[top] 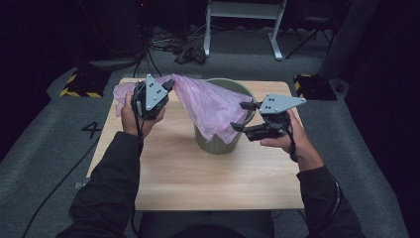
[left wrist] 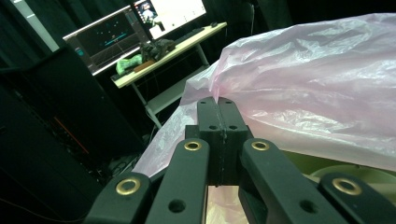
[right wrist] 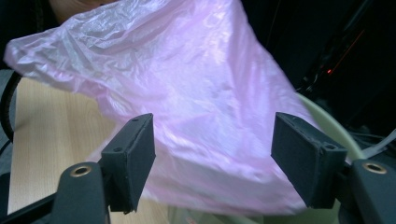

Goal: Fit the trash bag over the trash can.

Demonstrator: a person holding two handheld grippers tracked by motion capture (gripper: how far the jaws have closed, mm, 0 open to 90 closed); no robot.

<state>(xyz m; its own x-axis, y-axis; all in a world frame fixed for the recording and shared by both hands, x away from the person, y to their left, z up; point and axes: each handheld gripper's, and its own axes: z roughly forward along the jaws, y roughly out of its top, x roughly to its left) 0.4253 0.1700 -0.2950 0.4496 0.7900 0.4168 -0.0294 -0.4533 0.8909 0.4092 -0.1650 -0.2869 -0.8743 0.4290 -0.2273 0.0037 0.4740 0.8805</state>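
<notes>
Over the bin [top: 224, 144], bag [top: 208, 104] stretched taut.

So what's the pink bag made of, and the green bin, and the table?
The pink bag looks like thin plastic film: you can see through it a bit, and it is crinkly and shiny. The green bin seems to be smooth, matte plastic, though its look leaves that open. The table looks like pale wood or wood-look laminate, with grain lines showing.

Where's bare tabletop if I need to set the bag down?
The near half of the table, in front of the bin, is bare, between the forearms. It is crowded at the far side: bag, left gripper and right gripper.
</notes>
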